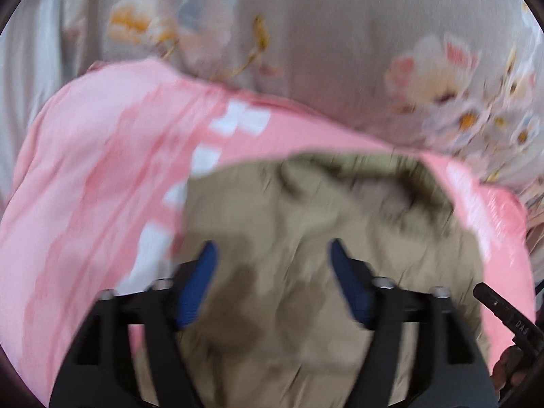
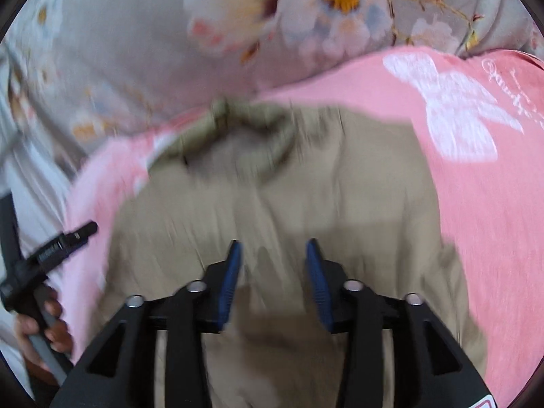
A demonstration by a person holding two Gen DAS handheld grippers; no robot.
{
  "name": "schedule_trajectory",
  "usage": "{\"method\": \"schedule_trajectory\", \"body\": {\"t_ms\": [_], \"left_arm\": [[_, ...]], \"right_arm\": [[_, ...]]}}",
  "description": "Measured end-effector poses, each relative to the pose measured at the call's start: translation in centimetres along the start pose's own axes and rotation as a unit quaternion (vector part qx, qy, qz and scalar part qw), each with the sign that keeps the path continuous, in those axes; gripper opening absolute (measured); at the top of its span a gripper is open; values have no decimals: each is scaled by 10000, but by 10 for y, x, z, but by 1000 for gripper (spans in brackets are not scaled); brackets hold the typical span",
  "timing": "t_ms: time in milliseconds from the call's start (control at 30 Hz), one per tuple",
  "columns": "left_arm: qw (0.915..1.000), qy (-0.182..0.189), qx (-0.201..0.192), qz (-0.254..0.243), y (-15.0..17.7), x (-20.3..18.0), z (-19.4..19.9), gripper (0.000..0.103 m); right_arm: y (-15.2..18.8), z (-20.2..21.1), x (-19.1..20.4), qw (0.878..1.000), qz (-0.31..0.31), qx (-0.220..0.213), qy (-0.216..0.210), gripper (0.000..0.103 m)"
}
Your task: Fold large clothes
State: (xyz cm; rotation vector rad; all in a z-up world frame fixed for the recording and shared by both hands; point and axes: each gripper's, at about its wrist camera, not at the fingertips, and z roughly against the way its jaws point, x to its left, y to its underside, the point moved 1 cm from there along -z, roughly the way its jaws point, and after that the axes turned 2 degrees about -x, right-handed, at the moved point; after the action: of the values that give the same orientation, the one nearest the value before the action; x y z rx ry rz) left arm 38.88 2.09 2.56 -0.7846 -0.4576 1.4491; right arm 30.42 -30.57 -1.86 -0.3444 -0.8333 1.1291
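A tan garment (image 1: 289,224) lies folded on top of a pink cloth with white print (image 1: 102,176), its collar end at the far side. My left gripper (image 1: 272,255) hovers above the tan fabric, open, with nothing between its blue pads. In the right wrist view the same tan garment (image 2: 306,183) fills the middle, with the pink cloth (image 2: 482,176) around it. My right gripper (image 2: 273,255) is open too, over the garment's near part, and its jaws are empty. Both views are blurred by motion.
A grey bedsheet with a flower print (image 1: 340,34) lies under everything and stretches to the far side (image 2: 136,51). The other gripper's tip (image 2: 68,238) and a hand (image 2: 37,326) on its handle show at the left of the right wrist view.
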Motion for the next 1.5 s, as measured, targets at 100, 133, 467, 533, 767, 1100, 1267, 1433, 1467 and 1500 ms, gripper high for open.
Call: {"method": "schedule_trajectory", "body": {"t_ms": [100,133,467,533,767,1100,1267,1433,1467,1500], "left_arm": [[9988,127,460,124,-30,-4,-53,78],[9972,210,676,245,-37,-2,-72,78],[9835,1261,1113,661,-87,-33,-138,10],[9830,1474,833,712,-105,-43,-127,10],[9873,1402,608,430,-89,-29,-112,1],[9922,665,1045,133,-16,15,-143,0],[9948,428,909,-134,-21,14,-113,0],[9990,216,74,-375,-71,-4,-65,0],[9990,296,4,-346,-87,-15,-68,1],[9987,417,14,-285,-101,-26,-76,5]], "right_arm": [[-31,-32,-6,9996,-265,-12,-111,57],[-36,-42,-9,9991,-393,47,-121,57],[-98,-101,5,9983,-450,-123,-355,7],[-112,-91,7,9945,-598,-508,-689,7],[-73,-95,6,9986,487,-94,168,4],[-33,-111,-31,9963,429,480,571,0],[-34,-78,-28,9945,312,477,879,8],[-67,-27,7,9930,510,-542,916,16],[-77,-30,23,9928,616,-657,786,16],[-87,-40,39,9923,755,-672,720,16]]}}
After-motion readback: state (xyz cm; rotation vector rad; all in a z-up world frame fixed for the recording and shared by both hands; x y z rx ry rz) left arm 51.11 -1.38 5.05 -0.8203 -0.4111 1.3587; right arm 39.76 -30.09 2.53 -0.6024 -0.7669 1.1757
